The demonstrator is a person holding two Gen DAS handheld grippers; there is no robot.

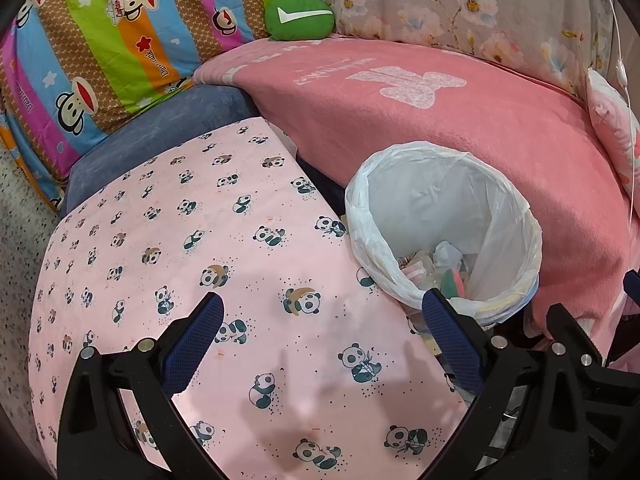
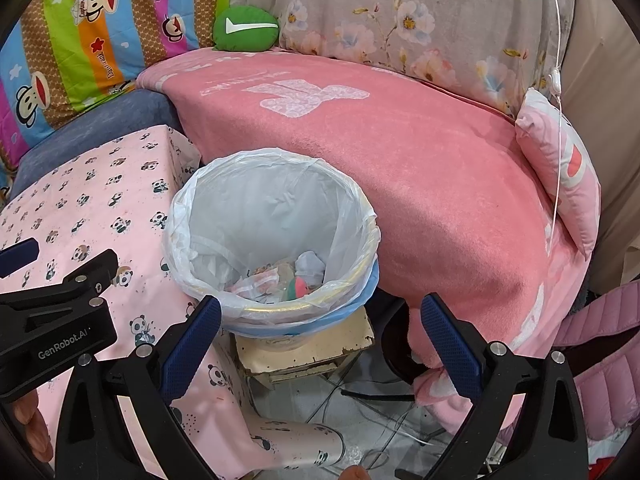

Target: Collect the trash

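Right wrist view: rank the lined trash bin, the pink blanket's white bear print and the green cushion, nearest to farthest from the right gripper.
From the right gripper:
1. Lined trash bin, just ahead, slightly left.
2. White bear print, beyond the bin, mid-blanket.
3. Green cushion, farthest back, upper left.

**Bright, even light; heavy fisheye bending**

Both views were evenly and softly lit, with no glare. Faint finger-shaped shadows fell on the panda-print cloth (image 1: 132, 280) in the left wrist view, just ahead of the camera. Focus held sharp at centre. Straight edges curved strongly toward the rims, and a dark vignette closed each corner. The white bin liner (image 2: 280, 208) stayed unclipped.
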